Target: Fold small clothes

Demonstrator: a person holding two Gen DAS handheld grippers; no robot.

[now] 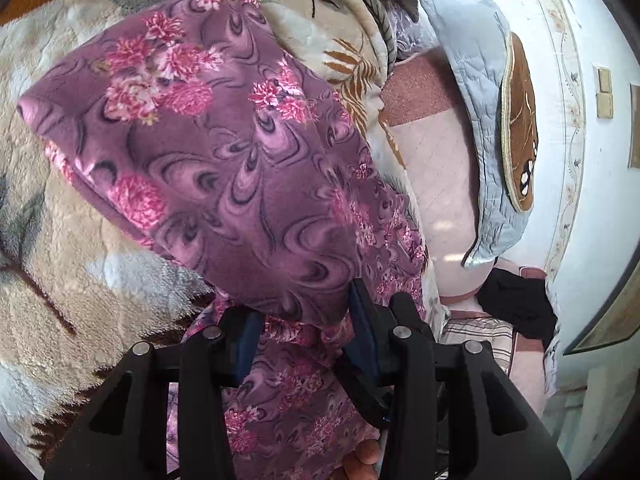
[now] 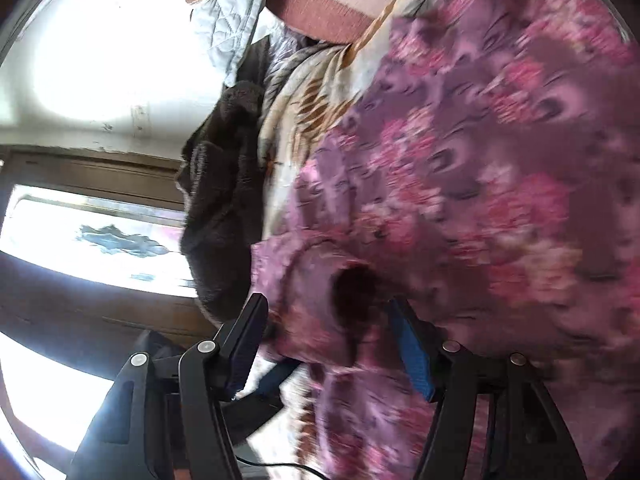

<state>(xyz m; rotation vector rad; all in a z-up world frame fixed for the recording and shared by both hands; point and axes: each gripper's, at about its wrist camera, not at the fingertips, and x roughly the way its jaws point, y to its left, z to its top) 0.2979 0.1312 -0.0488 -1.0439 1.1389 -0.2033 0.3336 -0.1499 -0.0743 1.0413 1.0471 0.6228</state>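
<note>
A purple fleece garment with pink flowers (image 1: 224,152) lies folded over on a cream leaf-patterned blanket (image 1: 72,248). My left gripper (image 1: 304,320) has its fingers apart with the garment's near edge bunched between and over them. The garment also fills the right wrist view (image 2: 480,184), blurred by motion. My right gripper (image 2: 328,328) has its fingers wide apart with a fold of the garment lying between them; no finger presses on it that I can see.
A light blue quilted pillow (image 1: 480,128) with a brown leaf cushion (image 1: 520,124) leans on the white wall at right. A dark garment (image 1: 516,304) lies near the bed edge. A dark fuzzy cloth (image 2: 224,184) and a window (image 2: 88,236) show left.
</note>
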